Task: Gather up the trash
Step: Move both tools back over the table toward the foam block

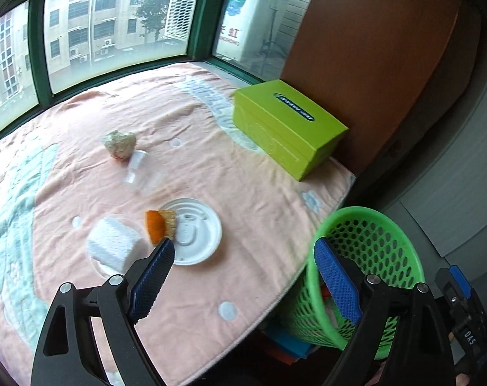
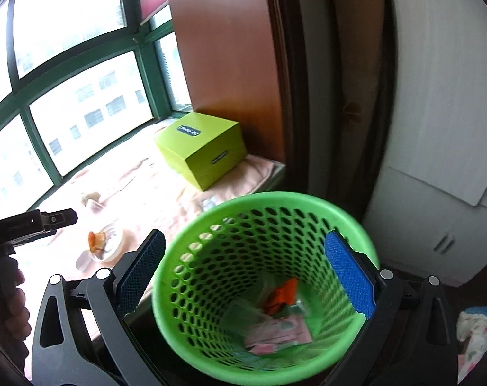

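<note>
Left gripper (image 1: 243, 254) jaws wide apart, nothing between them, above the pink blanket (image 1: 211, 167); one pad tip overlaps the white lid (image 1: 198, 234) beside the orange peel (image 1: 156, 226). Right gripper (image 2: 245, 257) spread around the green basket (image 2: 259, 276), pads on its outside wall. Trash lies in the basket bottom.
</note>
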### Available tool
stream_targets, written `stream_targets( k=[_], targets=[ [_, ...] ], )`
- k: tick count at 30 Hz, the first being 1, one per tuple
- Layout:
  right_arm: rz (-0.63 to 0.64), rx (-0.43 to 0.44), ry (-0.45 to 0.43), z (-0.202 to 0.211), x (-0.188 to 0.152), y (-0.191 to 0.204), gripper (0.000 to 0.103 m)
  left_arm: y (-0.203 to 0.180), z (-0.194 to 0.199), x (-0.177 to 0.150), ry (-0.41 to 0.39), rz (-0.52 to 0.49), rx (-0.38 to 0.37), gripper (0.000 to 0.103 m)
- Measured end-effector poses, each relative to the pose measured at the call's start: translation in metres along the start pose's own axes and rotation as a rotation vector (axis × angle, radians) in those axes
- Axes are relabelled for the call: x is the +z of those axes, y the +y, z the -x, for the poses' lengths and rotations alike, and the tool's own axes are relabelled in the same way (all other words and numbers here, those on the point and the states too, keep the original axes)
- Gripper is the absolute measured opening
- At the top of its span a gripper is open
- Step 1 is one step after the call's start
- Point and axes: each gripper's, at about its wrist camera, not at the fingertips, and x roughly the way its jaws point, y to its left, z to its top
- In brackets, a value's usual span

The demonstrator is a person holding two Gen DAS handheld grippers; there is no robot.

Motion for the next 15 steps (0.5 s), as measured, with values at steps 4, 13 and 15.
stream_targets(
  k=[4, 13, 15],
  targets=[
    [0.024, 0.045, 0.009, -0.006, 0.003, 0.015, 0.098, 0.028, 0.003, 0.003, -0.016, 0.017, 0.054, 0.086],
    [0.117, 0.139, 0.018, -0.017, 0.008, 0.059, 0.098, 0.090, 0.000, 0.001, -0.010, 0.020, 0.138, 0.086],
    [0.124, 0.168, 0.025, -0.021, 0.010, 0.067, 0.098, 0.101, -0.004, -0.003, 0.001, 0.022, 0.148, 0.087]
  ],
)
